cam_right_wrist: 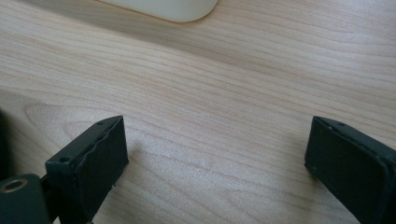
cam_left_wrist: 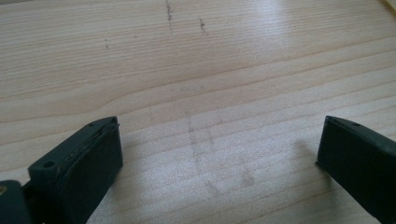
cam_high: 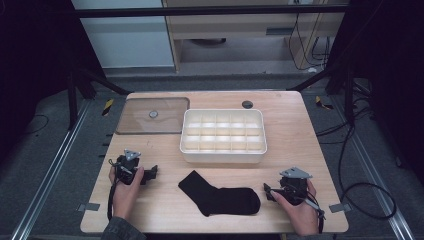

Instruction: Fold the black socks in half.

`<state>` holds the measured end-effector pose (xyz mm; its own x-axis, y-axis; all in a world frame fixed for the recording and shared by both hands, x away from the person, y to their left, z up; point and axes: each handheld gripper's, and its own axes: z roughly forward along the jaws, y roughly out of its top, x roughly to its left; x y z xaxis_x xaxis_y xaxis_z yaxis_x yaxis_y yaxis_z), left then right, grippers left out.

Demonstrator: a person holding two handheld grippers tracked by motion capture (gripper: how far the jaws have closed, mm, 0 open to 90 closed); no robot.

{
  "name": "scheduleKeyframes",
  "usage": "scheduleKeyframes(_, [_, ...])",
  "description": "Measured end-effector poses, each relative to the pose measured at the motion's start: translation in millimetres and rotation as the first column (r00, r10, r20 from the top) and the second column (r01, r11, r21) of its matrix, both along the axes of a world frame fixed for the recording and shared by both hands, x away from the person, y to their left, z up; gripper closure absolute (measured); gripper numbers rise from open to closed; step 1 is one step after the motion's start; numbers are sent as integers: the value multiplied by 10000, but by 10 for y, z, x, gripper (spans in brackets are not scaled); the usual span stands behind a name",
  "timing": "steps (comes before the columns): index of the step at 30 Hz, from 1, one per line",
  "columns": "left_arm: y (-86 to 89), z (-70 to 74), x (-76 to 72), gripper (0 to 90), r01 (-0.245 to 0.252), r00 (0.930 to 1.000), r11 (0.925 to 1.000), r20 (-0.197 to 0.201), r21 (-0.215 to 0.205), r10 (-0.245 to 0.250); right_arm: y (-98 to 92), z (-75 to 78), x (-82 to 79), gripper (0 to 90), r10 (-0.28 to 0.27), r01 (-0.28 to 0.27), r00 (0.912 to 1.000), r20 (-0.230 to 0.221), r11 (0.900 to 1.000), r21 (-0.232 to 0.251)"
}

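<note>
A black sock (cam_high: 220, 195) lies flat on the wooden table (cam_high: 295, 135) near its front edge, between the two hands. My left gripper (cam_high: 150, 172) rests on the table left of the sock, open, with bare wood between its jaws (cam_left_wrist: 219, 149). My right gripper (cam_high: 268, 191) rests right of the sock's toe end, open too, with nothing between its jaws (cam_right_wrist: 217, 149). A white divided box (cam_high: 223, 135) with several compartments stands behind the sock at the table's middle; its rounded corner (cam_right_wrist: 177, 9) shows at the top of the right gripper view.
A clear brownish lid (cam_high: 153, 115) with a small knob lies at the back left, beside the box. A dark round hole (cam_high: 247, 104) sits in the table behind the box. Black frame legs and cables stand on the floor around the table.
</note>
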<state>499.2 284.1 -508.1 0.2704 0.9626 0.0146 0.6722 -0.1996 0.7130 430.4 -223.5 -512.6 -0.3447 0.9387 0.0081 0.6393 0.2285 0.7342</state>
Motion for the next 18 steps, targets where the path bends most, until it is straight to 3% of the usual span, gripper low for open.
scheduleKeyframes(4, [-1,2,-13,0,101,9999,9999,-11,-30,-101,1,-4,13,56,6,-6,10000,5,10000,-43])
scheduleKeyframes(7, [1,11,-24,16,293,9996,9990,47,-352,-291,-6,-1,7,75,-10,10,10000,27,10000,-16])
scheduleKeyframes(8, [-6,32,-44,36,426,9991,9967,105,-694,-419,-24,12,-13,117,-29,29,10000,16,10000,14])
scheduleKeyframes(11, [-34,71,-73,36,658,9976,9939,271,-882,-637,-45,25,-33,148,-20,20,10000,-19,10000,-17])
scheduleKeyframes(15, [-124,121,-128,36,1328,9908,9843,412,-1162,-1289,-75,67,-73,219,-69,77,9996,-257,9995,305])
scheduleKeyframes(18, [-209,170,-196,36,1817,9827,9772,576,-1102,-1763,-71,104,-117,278,-28,32,9999,-153,9996,290])
